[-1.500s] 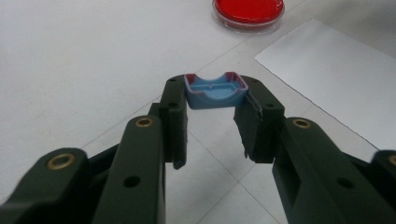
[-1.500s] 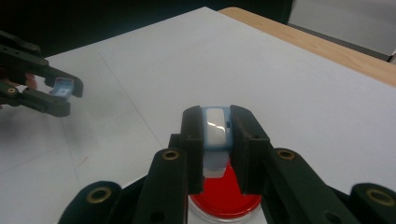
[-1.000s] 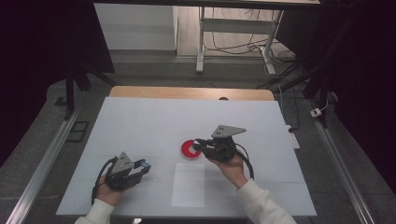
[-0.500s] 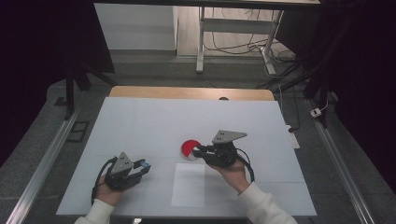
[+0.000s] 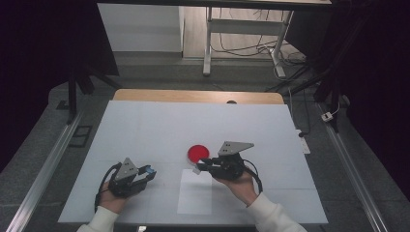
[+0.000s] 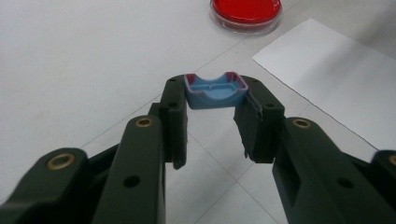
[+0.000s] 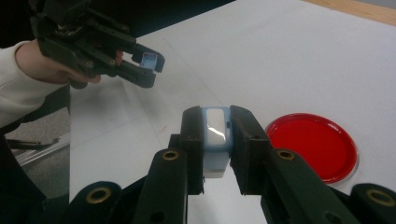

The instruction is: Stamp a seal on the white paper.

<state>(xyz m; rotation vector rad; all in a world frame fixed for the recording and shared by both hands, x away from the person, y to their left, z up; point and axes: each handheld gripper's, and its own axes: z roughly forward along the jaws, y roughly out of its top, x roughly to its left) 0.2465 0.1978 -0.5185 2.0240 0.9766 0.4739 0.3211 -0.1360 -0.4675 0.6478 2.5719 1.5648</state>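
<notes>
Carefully bring the blue cap (image 6: 215, 92) gripped in the left gripper (image 5: 145, 172) squarely onto the small case (image 7: 215, 135) clamped by the right gripper (image 5: 202, 164).

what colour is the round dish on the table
Red, under a clear rim; the dish shows best in the right gripper view.

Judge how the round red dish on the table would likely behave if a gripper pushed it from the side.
The red dish looks flat and low with a clear rim, so it would probably slide rather than tip. Resting flat on the smooth white table, it is unlikely to roll. It seems thin and clear, likely light; a hard squeeze might crack it.
</notes>
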